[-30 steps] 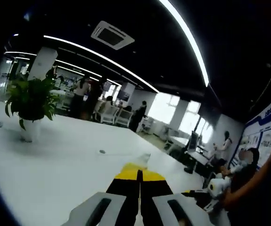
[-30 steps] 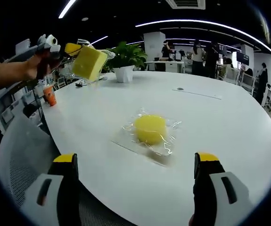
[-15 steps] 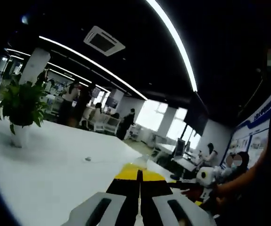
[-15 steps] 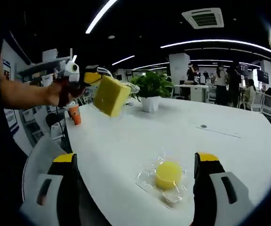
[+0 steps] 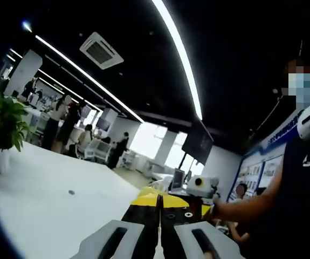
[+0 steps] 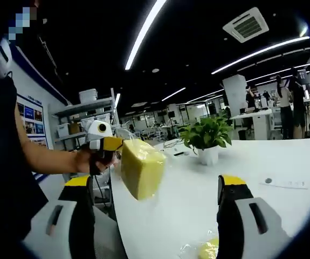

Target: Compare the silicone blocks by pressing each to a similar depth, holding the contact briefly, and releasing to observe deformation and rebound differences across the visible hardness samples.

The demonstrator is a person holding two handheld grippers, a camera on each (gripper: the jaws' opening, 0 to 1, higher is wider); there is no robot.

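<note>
A yellow square silicone block (image 6: 142, 168) hangs in the air above the white table (image 6: 273, 162), tilted. My left gripper (image 6: 114, 144) is shut on its upper corner, with a hand behind it. In the left gripper view its own jaws (image 5: 158, 197) stand pressed together, yellow tips touching. My right gripper (image 6: 153, 181) is open and wide, nothing between its fingers; it also appears in the left gripper view (image 5: 199, 186), held by a hand. A round yellow block (image 6: 208, 250) in clear wrap lies on the table at the bottom of the right gripper view.
A potted plant (image 6: 207, 138) stands on the table, also seen from the left gripper (image 5: 2, 127). A small dark disc (image 5: 71, 192) and a paper strip (image 6: 287, 183) lie further out. Shelves with boxes (image 6: 82, 121) stand behind the hand. People stand at far desks (image 5: 63, 124).
Both views have tilted upward. The left gripper with the square block now sits closer and lower in the right gripper view; the round block has slid to that view's bottom edge.
</note>
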